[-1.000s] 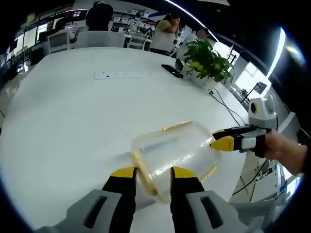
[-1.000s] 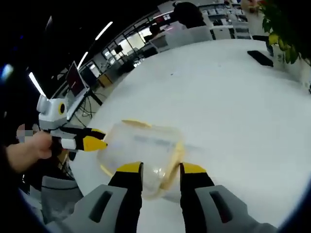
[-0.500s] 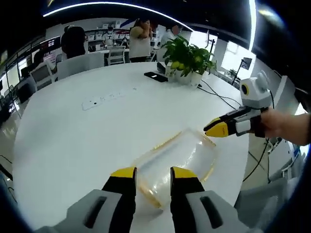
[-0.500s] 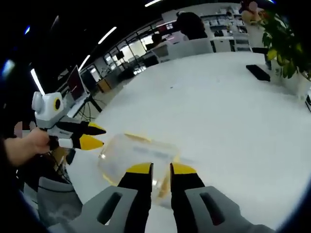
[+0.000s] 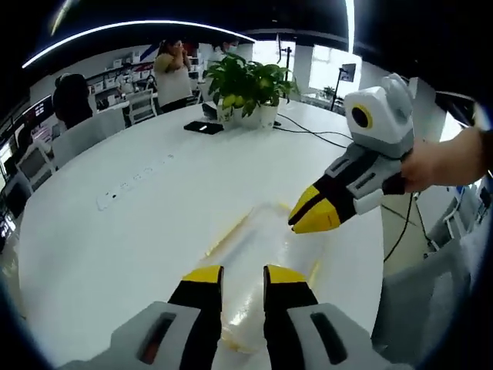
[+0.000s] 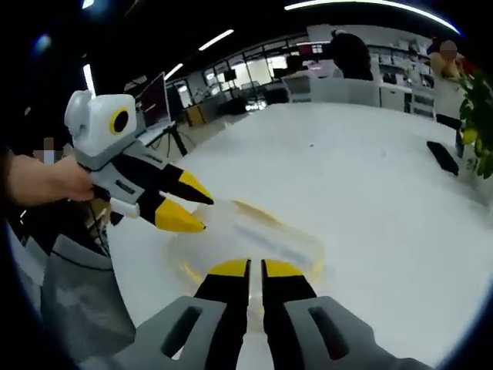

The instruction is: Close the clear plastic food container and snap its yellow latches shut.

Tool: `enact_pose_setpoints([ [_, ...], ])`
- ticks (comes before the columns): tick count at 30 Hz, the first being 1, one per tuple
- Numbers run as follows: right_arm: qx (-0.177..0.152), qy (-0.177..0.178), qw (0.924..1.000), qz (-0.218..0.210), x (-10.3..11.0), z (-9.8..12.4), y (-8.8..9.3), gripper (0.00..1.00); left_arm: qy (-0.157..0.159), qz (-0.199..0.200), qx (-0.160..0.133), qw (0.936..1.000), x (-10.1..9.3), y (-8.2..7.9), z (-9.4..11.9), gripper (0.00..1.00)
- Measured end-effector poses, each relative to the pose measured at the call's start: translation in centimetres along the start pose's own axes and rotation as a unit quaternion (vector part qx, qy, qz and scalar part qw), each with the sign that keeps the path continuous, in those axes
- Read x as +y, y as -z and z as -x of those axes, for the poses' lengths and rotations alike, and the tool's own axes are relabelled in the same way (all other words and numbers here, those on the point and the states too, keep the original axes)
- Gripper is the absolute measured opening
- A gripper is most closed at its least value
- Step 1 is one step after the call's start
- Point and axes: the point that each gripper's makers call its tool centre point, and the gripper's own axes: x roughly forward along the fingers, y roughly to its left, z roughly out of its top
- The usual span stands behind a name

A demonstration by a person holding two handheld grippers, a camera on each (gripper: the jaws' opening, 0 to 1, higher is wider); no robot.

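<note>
The clear plastic container (image 5: 258, 250) with its yellow rim lies flat on the white table (image 5: 115, 239), just ahead of my left gripper (image 5: 243, 275). The left jaws stand a little apart over its near end, with nothing pinched between them. My right gripper (image 5: 306, 219) comes in from the right, held by a hand, its yellow tips together and pointing down at the container's right edge. In the right gripper view the container (image 6: 258, 235) lies beyond my right gripper (image 6: 255, 267), whose jaws are nearly touching. The left gripper (image 6: 186, 206) hovers at the container's left end, tips slightly spread.
A potted plant (image 5: 246, 81), a dark phone (image 5: 202, 127) and a white power strip (image 5: 131, 185) sit farther off on the table. The table edge (image 5: 370, 254) runs close by the container. People and chairs are at the far side, and a monitor (image 6: 154, 96) stands off the table.
The right gripper's jaws have gone from apart to nearly touching, and it has come closer over the container. The left jaws have narrowed a little. Both cameras have swung round.
</note>
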Motion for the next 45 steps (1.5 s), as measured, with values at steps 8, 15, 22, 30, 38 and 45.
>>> enact_pose_setpoints([
  [8,0.017,-0.019,0.9993,0.029,0.7,-0.6,0.6,0.00,0.025,-0.070,0.019,0.9970,-0.6,-0.1,-1.2,0.09],
  [15,0.028,-0.034,0.9972,0.061,1.5,-0.8,0.9,0.00,0.043,-0.109,0.021,0.9929,-0.9,-0.9,-2.3,0.09],
  [22,0.029,-0.038,0.9967,0.065,1.6,-0.8,1.0,0.01,0.048,-0.117,0.027,0.9916,-0.4,-1.1,-3.1,0.09],
  [30,0.046,-0.064,0.9935,0.082,2.9,-0.7,1.8,0.09,0.056,-0.124,0.033,0.9901,-0.4,-1.1,-3.5,0.12],
  [38,0.052,-0.072,0.9826,0.163,3.9,-0.9,2.2,0.08,0.055,-0.138,0.033,0.9884,-0.2,-1.7,-3.4,0.13],
  [45,0.041,-0.073,0.9867,0.139,3.8,-1.0,1.9,0.05,0.056,-0.141,0.035,0.9877,-0.1,-1.9,-3.5,0.13],
])
